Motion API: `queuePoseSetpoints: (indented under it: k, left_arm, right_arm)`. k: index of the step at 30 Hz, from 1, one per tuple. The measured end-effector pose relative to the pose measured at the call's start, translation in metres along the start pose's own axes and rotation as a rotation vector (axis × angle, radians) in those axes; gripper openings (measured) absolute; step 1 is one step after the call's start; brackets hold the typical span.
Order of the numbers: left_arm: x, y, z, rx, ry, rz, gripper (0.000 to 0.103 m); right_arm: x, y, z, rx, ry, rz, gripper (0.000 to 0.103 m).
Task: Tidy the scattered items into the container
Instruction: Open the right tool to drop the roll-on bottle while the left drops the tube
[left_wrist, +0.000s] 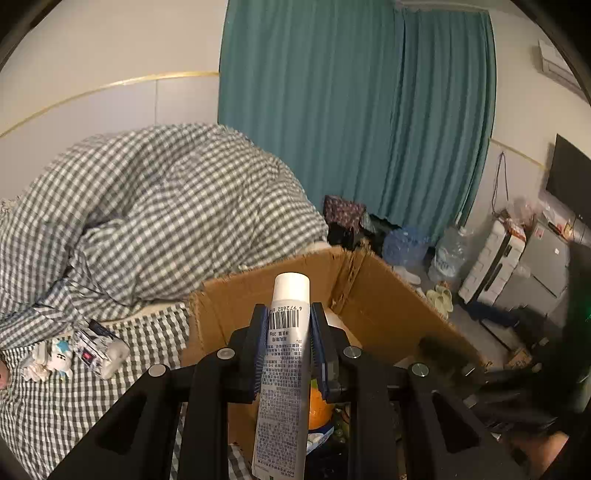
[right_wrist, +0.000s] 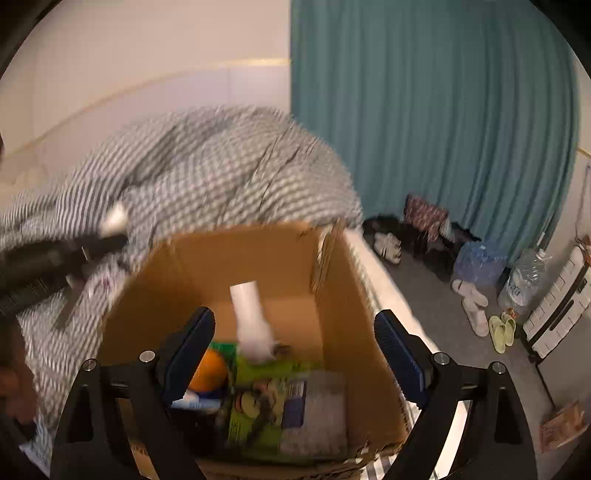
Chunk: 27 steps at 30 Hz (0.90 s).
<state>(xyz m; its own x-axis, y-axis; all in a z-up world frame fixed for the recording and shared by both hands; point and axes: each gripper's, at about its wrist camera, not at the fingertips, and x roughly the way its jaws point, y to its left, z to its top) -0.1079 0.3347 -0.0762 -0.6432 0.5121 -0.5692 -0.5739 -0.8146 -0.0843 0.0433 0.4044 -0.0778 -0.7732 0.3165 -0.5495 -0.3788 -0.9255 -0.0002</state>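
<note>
While the left gripper (left_wrist: 287, 347) keeps its fingers clenched on a white tube (left_wrist: 284, 354), cap end forward, the left wrist view shows that tube poised over the near wall of the cardboard box (left_wrist: 373, 295), which sits on the checked bed (left_wrist: 92, 387). Risk one: released from here, the tube may strike the torn rim and fall back onto the bedding instead of inside. Risk two: a small patterned carton and some white odds and ends (left_wrist: 74, 354) lie on the bed to the left, still outside the box, and could be overlooked. In the right wrist view, which is blurred, the right gripper (right_wrist: 295, 350) has its fingers spread wide with nothing pressed between them; a white tube-like item (right_wrist: 251, 321) appears loose inside the box, above a green packet (right_wrist: 258, 398) and an orange ball (right_wrist: 208, 371). Risk three: both grippers crowd the same opening, so a collision or a nudged box, which sits near the bed edge, is plausible.
</note>
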Motion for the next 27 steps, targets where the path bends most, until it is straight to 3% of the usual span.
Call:
queuePoseSetpoints:
  k: [6,12,16,17,18,19,20,23,27]
  left_arm:
    - [0.035,-0.005,-0.009,-0.004,0.11,-0.054,0.022]
    - [0.067,-0.014,-0.022,0.02,0.252,-0.079,0.022]
    - [0.09,-0.022,-0.035,0.043,0.404,-0.096,0.029]
    - [0.091,-0.024,-0.037,0.054,0.406,-0.087,0.043]
    - [0.09,-0.026,-0.038,0.06,0.405,-0.082,0.075]
    - [0.088,-0.026,-0.037,0.057,0.398,-0.083,0.092]
    - [0.084,-0.025,-0.036,0.044,0.377,-0.09,0.101]
    - [0.065,-0.018,-0.029,0.02,0.299,-0.096,0.101]
    - [0.036,-0.007,-0.02,0.01,0.191,-0.016,0.103]
  right_arm:
    - [-0.011,-0.015,0.004,0.055,-0.104,-0.016,0.095]
    - [0.006,-0.018,0.003,0.051,-0.025,-0.01,0.095]
    - [0.007,-0.02,0.0,0.064,-0.016,-0.003,0.095]
    - [0.006,-0.02,0.0,0.063,-0.02,-0.002,0.095]
    - [0.004,-0.02,0.001,0.062,-0.023,-0.003,0.095]
    - [0.002,-0.019,0.002,0.062,-0.029,-0.006,0.095]
    - [-0.001,-0.018,0.003,0.062,-0.036,-0.008,0.095]
    - [-0.008,-0.015,0.007,0.063,-0.058,-0.009,0.095]
    - [-0.024,-0.005,0.015,0.059,-0.109,-0.02,0.099]
